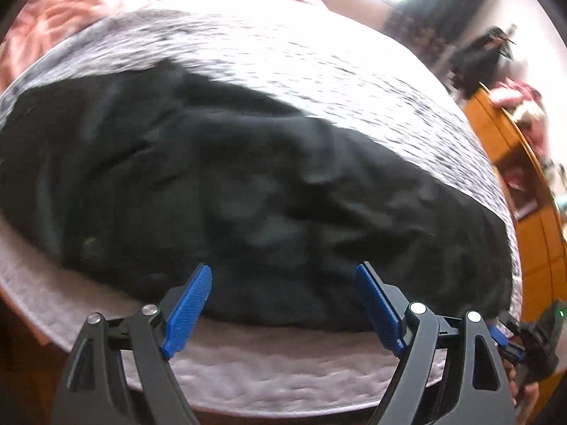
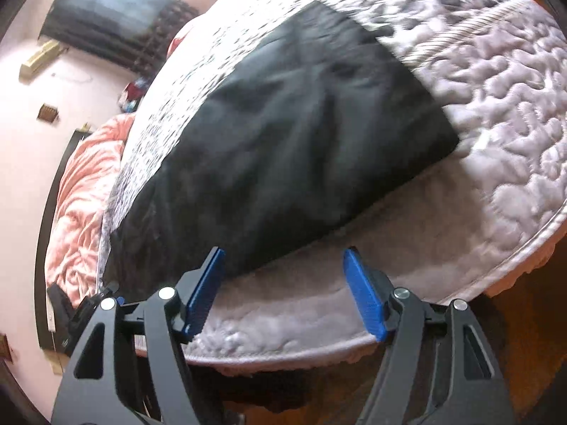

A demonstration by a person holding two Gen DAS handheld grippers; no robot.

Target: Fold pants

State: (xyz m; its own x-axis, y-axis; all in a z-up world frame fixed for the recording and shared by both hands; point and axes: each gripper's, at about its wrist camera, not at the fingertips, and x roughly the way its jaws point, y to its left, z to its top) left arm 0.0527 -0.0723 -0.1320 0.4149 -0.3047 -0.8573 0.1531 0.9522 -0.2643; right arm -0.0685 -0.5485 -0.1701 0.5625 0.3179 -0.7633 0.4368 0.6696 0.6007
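Black pants lie spread across a quilted, pale lilac bedspread on a bed, the fabric rumpled into soft folds and reaching close to the near edge of the mattress. The left gripper hovers over that near edge with its blue-padded fingers set wide apart and nothing between them, its tips just above the dark cloth's hem. The right gripper is likewise spread wide and empty, poised over the bare strip of bedspread just beside the pants' near edge; one straight end of the garment lies toward the upper right in this view. A crumpled pink blanket sits bunched at the far side of the bed (both views are motion-blurred, so finer details of the garment cannot be made out). An orange wooden cabinet stands beyond the bed.
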